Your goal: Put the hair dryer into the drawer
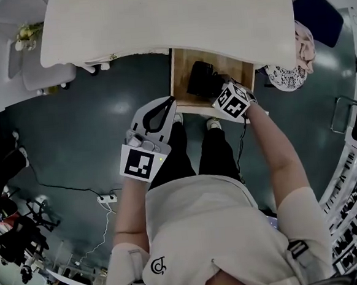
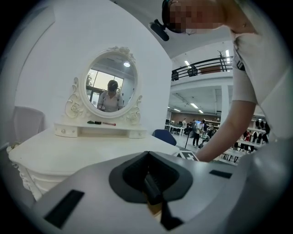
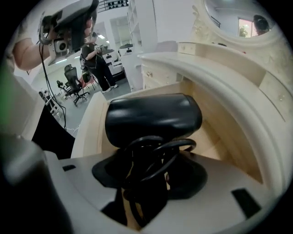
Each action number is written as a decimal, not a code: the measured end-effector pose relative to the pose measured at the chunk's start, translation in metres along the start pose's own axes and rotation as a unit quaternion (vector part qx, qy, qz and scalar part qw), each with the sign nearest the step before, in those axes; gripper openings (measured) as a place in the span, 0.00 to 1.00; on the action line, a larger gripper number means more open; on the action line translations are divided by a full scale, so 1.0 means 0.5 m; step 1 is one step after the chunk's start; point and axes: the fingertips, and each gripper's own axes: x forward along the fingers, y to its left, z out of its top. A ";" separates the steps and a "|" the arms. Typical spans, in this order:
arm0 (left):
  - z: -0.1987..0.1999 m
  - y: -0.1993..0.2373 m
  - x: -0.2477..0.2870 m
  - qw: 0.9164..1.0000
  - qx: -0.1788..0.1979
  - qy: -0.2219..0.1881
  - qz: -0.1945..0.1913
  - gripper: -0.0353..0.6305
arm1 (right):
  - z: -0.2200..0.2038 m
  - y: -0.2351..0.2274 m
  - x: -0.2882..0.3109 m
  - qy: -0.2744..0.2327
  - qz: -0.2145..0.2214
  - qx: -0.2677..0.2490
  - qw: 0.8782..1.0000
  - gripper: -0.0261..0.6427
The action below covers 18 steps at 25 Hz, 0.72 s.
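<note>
1. My right claw (image 3: 149, 157) is clamped on the hair dryer (image 3: 153, 116). The right gripper view shows the black handle between my two jaws, with the cord (image 3: 158, 153) wound around it in loops, and the barrel just beyond them.
2. Only the head view shows the place from above. There the hair dryer is inside the walls of the open drawer (image 1: 175, 77), in its left half. The drawer stands out from under the front edge of the desk (image 1: 156, 17). I cannot tell whether the dryer rests on the drawer bottom.
3. My left claw (image 2: 153, 192) has its jaws together with nothing between them, as the left gripper view shows. In the head view it hangs near the front left corner of the drawer, apart from the dryer.
4. The left gripper view shows the whole oval mirror (image 2: 112, 89), upright at the back edge of the desk, with a small shelf (image 2: 98, 130) under it. The right gripper view shows only a part of this mirror.
5. I count one hair dryer, one cord, one open drawer, one mirror and two claws.
</note>
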 end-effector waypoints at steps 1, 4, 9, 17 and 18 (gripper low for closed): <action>-0.003 0.000 0.003 1.000 0.000 0.002 -0.001 0.07 | -0.002 0.004 0.005 0.009 0.012 -0.002 1.000 0.39; -0.015 -0.002 0.010 1.000 0.006 0.006 -0.012 0.07 | -0.007 0.017 0.022 0.036 0.042 -0.011 0.998 0.39; -0.034 -0.006 0.016 0.999 0.018 0.019 -0.021 0.07 | -0.027 0.022 0.059 0.087 0.054 -0.033 0.994 0.41; -0.046 -0.018 0.012 1.000 -0.004 0.021 -0.016 0.07 | -0.032 0.023 0.071 0.121 0.054 -0.029 0.991 0.41; -0.046 -0.023 0.013 1.000 0.002 0.024 -0.020 0.07 | -0.032 0.023 0.071 0.122 0.051 -0.031 0.991 0.42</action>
